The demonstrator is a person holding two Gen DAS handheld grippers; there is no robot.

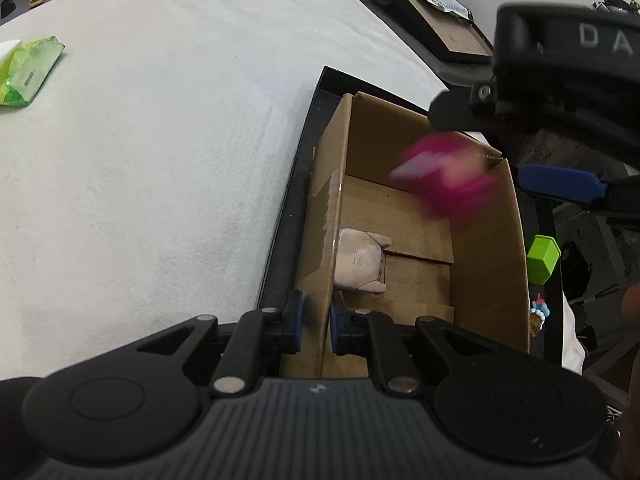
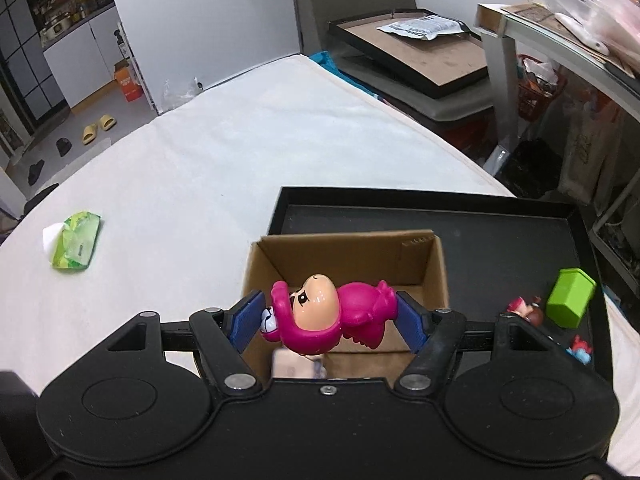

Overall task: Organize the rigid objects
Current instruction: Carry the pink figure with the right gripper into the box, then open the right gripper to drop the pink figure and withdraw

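Two grippers over cardboard box (image 2: 344,264) in black tray (image 2: 500,236): left gripper (image 1: 316,320) jaws pinching box's wall; right gripper (image 2: 328,318) jaws spread wide, pink figurine (image 2: 324,316) between them above box, contact unclear.

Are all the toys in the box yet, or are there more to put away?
Not yet. One pale beige toy already lies inside the cardboard box. The right gripper has the pink figure between its fingers above the box, while the left gripper pinches the box wall. Left on the black tray: a green block, a red-haired figure and a small blue-and-red toy.
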